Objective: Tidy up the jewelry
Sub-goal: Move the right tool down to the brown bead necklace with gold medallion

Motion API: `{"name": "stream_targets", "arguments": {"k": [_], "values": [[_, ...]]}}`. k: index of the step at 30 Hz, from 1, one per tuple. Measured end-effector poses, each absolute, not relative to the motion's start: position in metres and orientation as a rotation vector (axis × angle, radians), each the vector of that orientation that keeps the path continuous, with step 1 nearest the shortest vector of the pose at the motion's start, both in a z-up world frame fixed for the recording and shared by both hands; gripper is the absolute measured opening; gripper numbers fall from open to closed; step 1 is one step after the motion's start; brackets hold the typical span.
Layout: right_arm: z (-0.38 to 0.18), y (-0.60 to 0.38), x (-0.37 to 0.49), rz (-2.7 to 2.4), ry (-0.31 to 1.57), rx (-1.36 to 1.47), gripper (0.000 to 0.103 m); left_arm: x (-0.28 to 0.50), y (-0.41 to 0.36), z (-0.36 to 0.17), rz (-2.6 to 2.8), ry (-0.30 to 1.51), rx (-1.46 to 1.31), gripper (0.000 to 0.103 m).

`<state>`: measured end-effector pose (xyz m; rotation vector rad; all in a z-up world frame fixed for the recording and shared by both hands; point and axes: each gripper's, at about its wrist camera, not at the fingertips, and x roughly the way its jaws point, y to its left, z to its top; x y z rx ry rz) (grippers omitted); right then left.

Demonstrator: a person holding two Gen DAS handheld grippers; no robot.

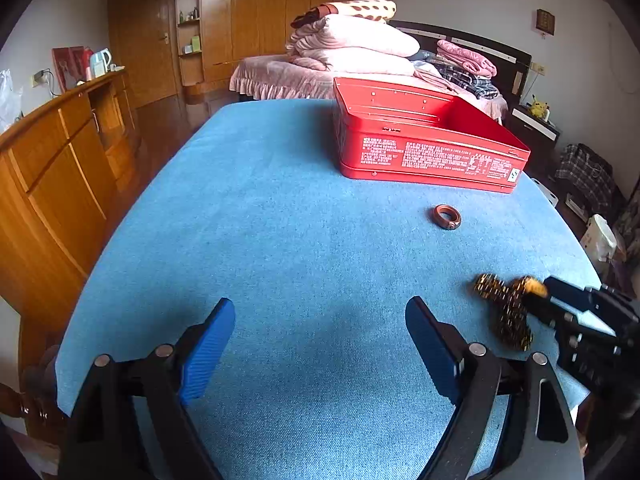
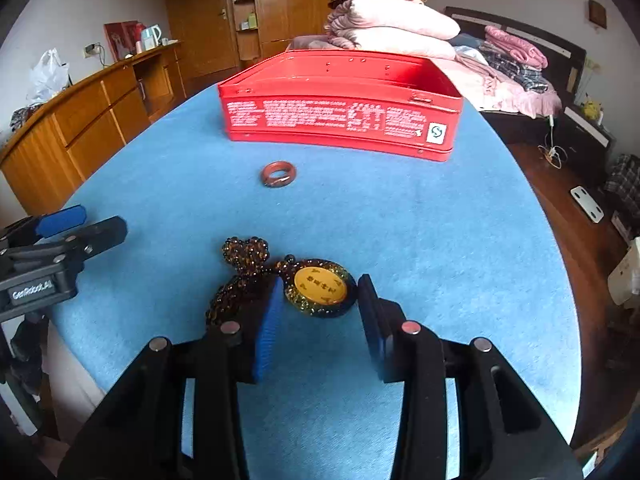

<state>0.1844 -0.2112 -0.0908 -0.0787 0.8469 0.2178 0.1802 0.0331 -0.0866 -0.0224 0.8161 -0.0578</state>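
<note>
A dark beaded necklace (image 2: 240, 276) with a round yellow pendant (image 2: 320, 290) lies on the blue table (image 2: 440, 220). My right gripper (image 2: 320, 292) is open, its blue pads on either side of the pendant. The necklace also shows in the left wrist view (image 1: 508, 312), with the right gripper (image 1: 538, 290) at it. A brown ring (image 2: 279, 174) lies farther off, also in the left wrist view (image 1: 447, 216). An open red tin box (image 2: 340, 100) stands behind it, also in the left wrist view (image 1: 424, 140). My left gripper (image 1: 320, 312) is open and empty over bare cloth.
The table's right edge drops to a dark wooden floor (image 2: 560, 200). A wooden sideboard (image 1: 60, 152) stands to the left. A bed with folded pink bedding (image 1: 352, 44) lies behind the table.
</note>
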Motion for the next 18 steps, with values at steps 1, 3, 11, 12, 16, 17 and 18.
{"name": "stream_targets", "arguments": {"k": [1, 3, 11, 12, 16, 17, 18], "values": [[-0.089, -0.216, 0.19, 0.21, 0.842, -0.077, 0.037, 0.181, 0.034, -0.087, -0.058, 0.817, -0.024, 0.086], [-0.088, -0.224, 0.203, 0.192, 0.841, -0.078, 0.037, 0.182, 0.032, -0.088, -0.064, 0.823, -0.025, 0.086], [-0.079, -0.224, 0.198, 0.2, 0.825, -0.041, 0.042, 0.183, 0.029, -0.089, -0.068, 0.824, -0.022, 0.086], [-0.079, -0.221, 0.196, 0.217, 0.838, -0.03, 0.042, 0.184, 0.029, -0.089, -0.069, 0.824, -0.023, 0.086], [-0.081, -0.209, 0.193, 0.25, 0.866, -0.025, 0.039, 0.184, 0.029, -0.089, -0.064, 0.817, -0.02, 0.086], [-0.083, -0.206, 0.194, 0.256, 0.874, -0.022, 0.037, 0.185, 0.029, -0.088, -0.062, 0.815, -0.019, 0.086], [-0.085, -0.203, 0.196, 0.26, 0.888, -0.015, 0.035, 0.187, 0.03, -0.088, -0.058, 0.813, -0.019, 0.086]]}}
